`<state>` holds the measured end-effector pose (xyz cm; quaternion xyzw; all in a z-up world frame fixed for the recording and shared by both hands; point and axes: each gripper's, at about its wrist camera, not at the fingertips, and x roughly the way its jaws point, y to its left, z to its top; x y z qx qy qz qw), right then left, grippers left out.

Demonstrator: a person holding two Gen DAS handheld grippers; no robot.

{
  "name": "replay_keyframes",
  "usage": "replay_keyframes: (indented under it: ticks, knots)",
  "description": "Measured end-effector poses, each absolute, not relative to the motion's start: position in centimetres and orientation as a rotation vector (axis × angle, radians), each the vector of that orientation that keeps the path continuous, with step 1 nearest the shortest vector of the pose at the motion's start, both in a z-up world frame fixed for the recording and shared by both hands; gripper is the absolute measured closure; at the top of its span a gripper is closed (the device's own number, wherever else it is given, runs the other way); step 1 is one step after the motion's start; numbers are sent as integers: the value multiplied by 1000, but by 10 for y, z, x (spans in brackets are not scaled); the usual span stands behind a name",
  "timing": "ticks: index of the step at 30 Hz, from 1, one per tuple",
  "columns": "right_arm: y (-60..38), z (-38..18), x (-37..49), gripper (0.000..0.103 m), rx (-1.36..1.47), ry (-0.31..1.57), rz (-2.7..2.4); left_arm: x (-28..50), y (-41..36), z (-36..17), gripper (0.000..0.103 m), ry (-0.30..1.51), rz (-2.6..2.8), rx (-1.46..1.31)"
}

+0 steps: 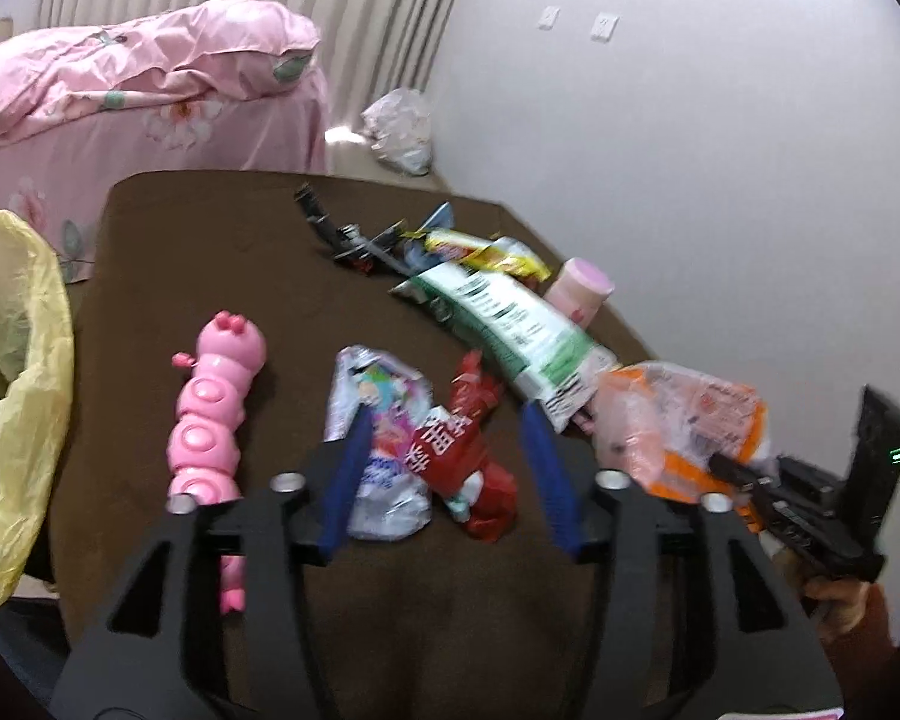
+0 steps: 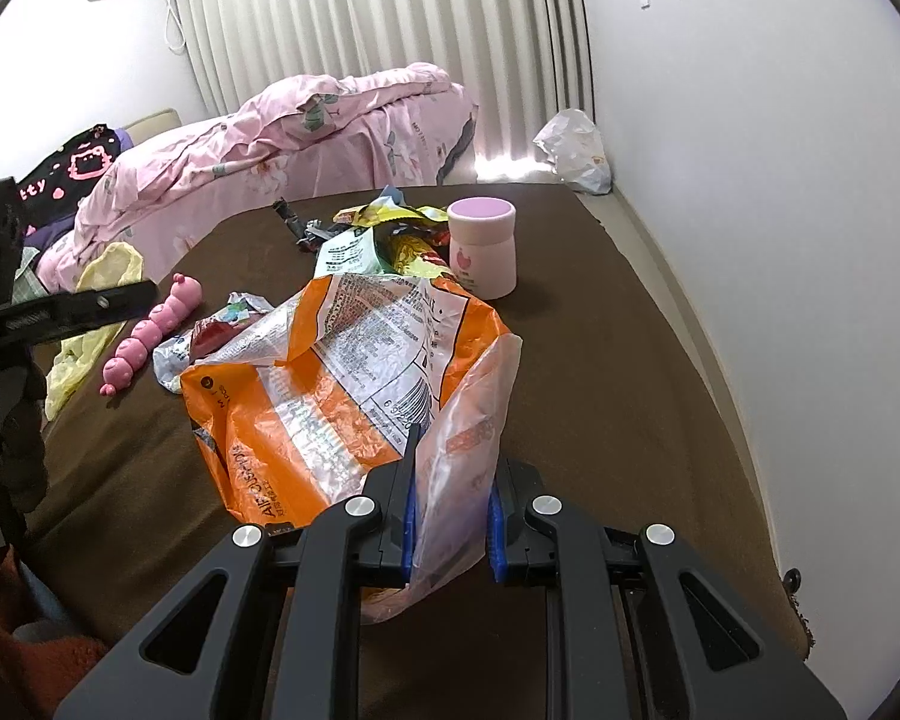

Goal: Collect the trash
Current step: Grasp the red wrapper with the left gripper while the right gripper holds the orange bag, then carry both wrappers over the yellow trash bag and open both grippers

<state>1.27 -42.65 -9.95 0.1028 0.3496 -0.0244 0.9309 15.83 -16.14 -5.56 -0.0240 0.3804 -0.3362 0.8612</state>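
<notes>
Orange bag pinched in right tool, mid-table.

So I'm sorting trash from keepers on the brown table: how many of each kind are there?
Wrappers and bags: 5, namely orange bag, red wrapper, silver wrapper, green-white bag, yellow wrapper
Pink toys: 1
Pink jars: 1
Black tangle, unclear: 1
Total: 8
</notes>
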Motion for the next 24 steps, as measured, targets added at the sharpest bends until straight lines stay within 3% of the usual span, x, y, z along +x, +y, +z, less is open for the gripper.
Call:
replay_keyframes:
  ticks: [7,8,9,13,24]
  knots:
    - [-428,-101,12,86,214,717,-59,169,-210,-80,45,874,-700,128]
    - [-428,-101,12,86,210,717,-62,171,-216,-87,50,894,-689,152]
    - [-429,-101,11,86,206,717,-68,172,-221,-95,71,919,-679,177]
    - [-431,-97,10,86,201,709,-84,167,-212,-96,71,909,-671,144]
    - [-394,-52,34,86,81,621,0,144,-153,-16,71,710,-643,25]
